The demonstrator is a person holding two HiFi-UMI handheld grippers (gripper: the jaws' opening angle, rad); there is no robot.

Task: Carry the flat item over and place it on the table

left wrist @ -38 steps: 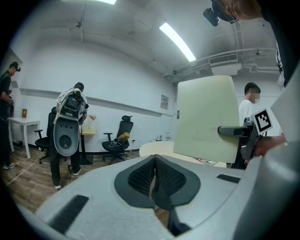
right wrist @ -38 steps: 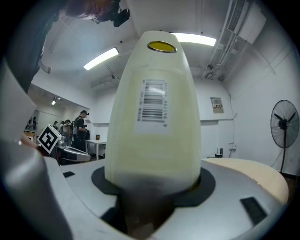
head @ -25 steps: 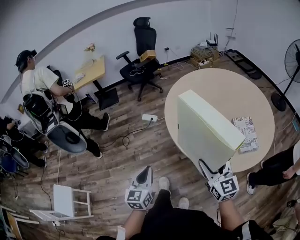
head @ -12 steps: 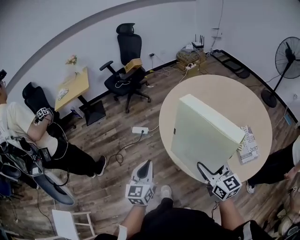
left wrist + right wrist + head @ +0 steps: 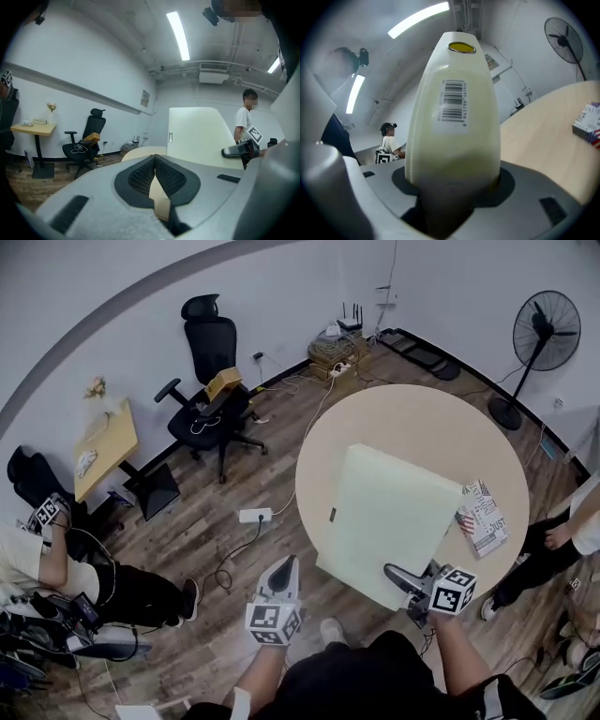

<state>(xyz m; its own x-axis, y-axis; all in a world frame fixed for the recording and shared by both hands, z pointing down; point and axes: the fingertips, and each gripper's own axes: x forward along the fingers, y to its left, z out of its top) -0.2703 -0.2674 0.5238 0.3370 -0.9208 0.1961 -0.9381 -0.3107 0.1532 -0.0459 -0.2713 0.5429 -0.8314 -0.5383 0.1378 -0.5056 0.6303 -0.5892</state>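
Note:
A large flat pale-green slab [image 5: 389, 517] hangs tilted over the near left part of the round beige table [image 5: 441, 427]. My right gripper [image 5: 405, 579] is shut on its near lower edge; in the right gripper view the slab's narrow edge with a barcode label [image 5: 452, 105] fills the space between the jaws. My left gripper [image 5: 284, 573] is shut and holds nothing, over the wood floor left of the table. In the left gripper view the slab [image 5: 199, 133] stands to the right, with the right gripper [image 5: 239, 150] at its edge.
A patterned box [image 5: 483, 517] lies on the table's right side. A black office chair [image 5: 211, 399], a small wooden desk [image 5: 103, 437], a power strip [image 5: 255, 516] with cables, a standing fan [image 5: 539, 338] and seated people [image 5: 56, 568] surround the table.
The view has moved closer to the table. The slab has tipped from nearly upright to a flatter tilt over the tabletop, still in my right gripper. The left gripper stays shut and empty.

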